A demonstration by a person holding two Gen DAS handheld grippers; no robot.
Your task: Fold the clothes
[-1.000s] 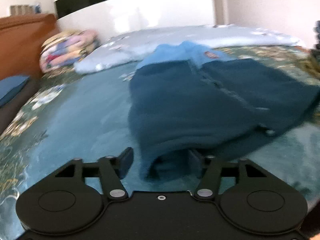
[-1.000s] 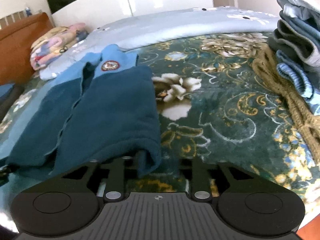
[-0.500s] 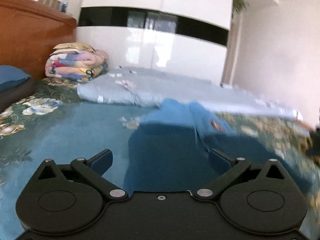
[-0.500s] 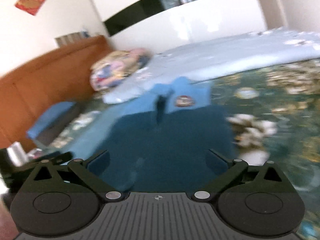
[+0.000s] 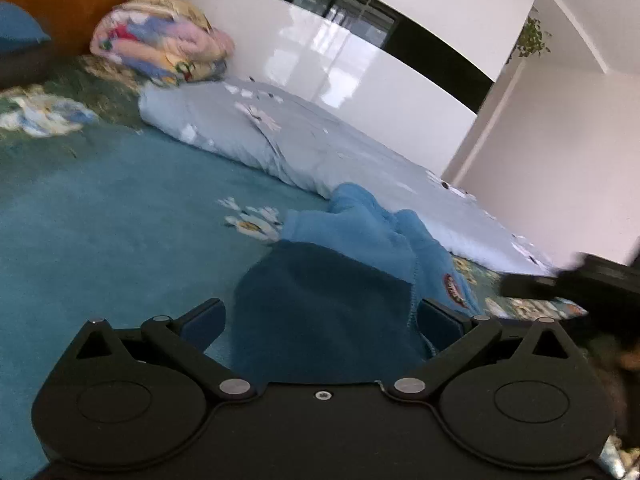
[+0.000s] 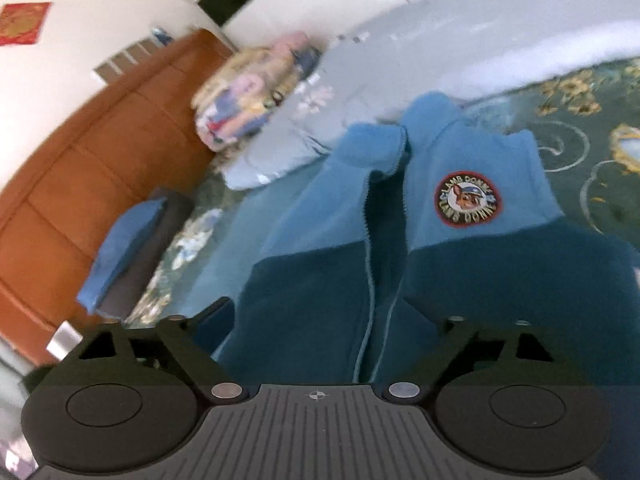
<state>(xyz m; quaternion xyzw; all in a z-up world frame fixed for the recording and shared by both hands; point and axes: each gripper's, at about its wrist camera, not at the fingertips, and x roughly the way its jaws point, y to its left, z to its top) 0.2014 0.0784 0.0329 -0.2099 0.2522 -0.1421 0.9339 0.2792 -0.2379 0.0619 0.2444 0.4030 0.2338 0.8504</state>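
The fleece [image 6: 460, 264] lies flat on the bedspread [image 5: 100, 232], zip up the middle, pale yoke and round patch [image 6: 467, 199] at the far end, dark body nearest you. Beyond it sit a pale folded quilt [image 5: 304, 148], a bright bundle [image 5: 160, 48] and the headboard [image 6: 80, 184].

Your left tongs [image 5: 320, 316] stand wide with the dark cloth lying between the fingers, not pinched. Your right tongs [image 6: 320, 312] are also apart over the zip, though their jaws have just been closing a little; nothing is gripped there either, as far as the blurred view shows.

The next fold looks like one across the body, so choose your pinch points before you close. Take the hem at matching spots either side of the zip, catching both layers, not just the top one. Lift only enough to clear the bed, carry both hands evenly towards the yoke, and lay the edge down square. The fleece is thick and will spring back, so press the crease flat before you let go.
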